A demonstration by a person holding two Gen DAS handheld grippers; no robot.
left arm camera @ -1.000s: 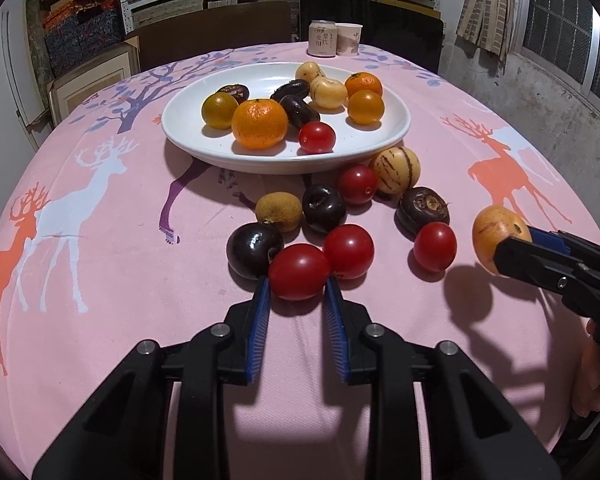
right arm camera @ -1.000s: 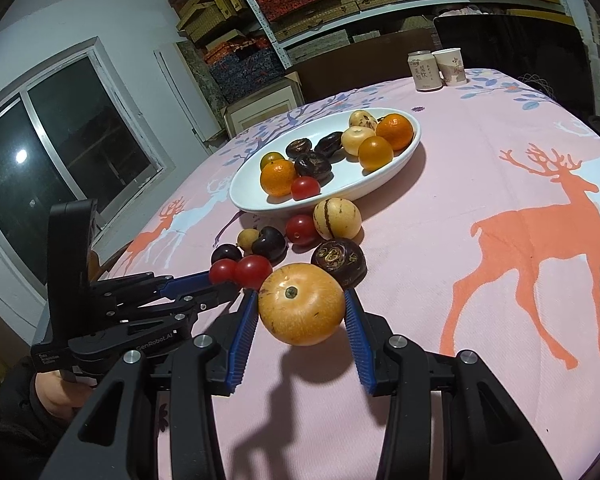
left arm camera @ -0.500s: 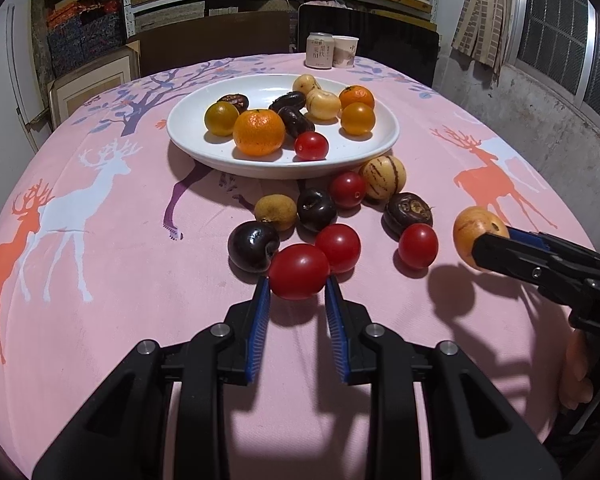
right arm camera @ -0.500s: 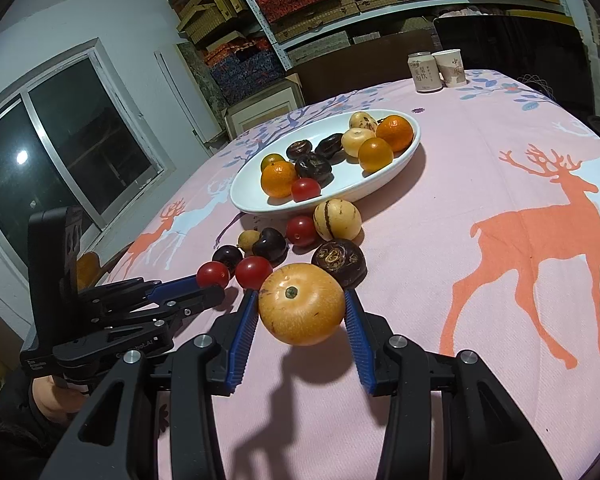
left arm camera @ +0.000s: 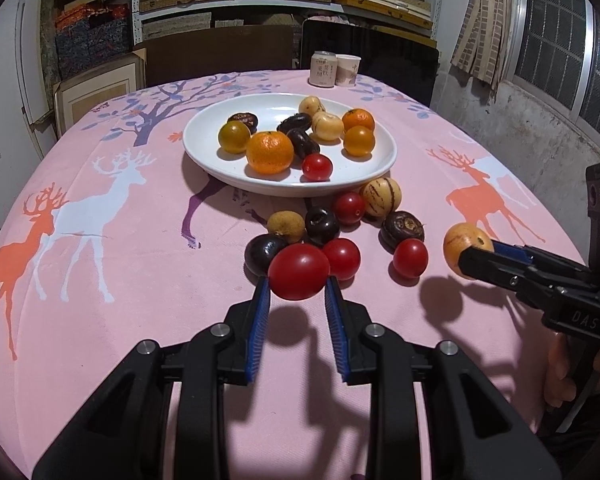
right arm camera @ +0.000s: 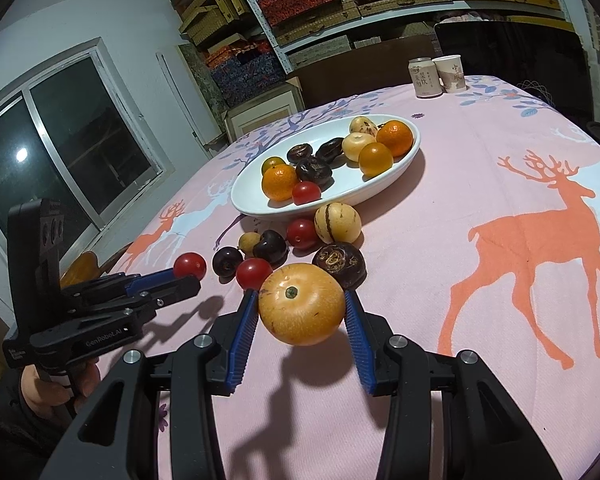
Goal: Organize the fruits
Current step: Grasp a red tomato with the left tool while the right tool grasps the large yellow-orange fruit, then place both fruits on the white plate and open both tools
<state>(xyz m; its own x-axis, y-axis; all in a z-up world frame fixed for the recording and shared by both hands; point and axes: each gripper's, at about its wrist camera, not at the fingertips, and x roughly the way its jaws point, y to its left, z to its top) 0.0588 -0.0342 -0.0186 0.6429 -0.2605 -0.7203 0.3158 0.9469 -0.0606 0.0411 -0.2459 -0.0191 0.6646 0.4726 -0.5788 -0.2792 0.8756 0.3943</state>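
My left gripper [left arm camera: 296, 286] is shut on a red tomato [left arm camera: 299, 266] and holds it above the pink tablecloth; it also shows in the right wrist view [right arm camera: 190, 266]. My right gripper [right arm camera: 302, 304] is shut on a large orange-yellow fruit [right arm camera: 302, 309], lifted off the cloth, seen from the left wrist view too [left arm camera: 466, 246]. A white plate [left arm camera: 364, 178] holding several fruits sits further back. Loose tomatoes [left arm camera: 342, 258], dark plums [left arm camera: 322, 222] and a striped melon [left arm camera: 380, 196] lie between the plate and the grippers.
A can [left arm camera: 324, 69] and a paper cup [left arm camera: 348, 70] stand at the table's far edge. Shelves with boxes and a dark chair back [left arm camera: 370, 60] lie behind the table. A window is on the left in the right wrist view [right arm camera: 60, 148].
Both grippers have risen with their fruits; shadows under them have separated from the fruits. The left gripper lifted the tomato away from the loose pile.
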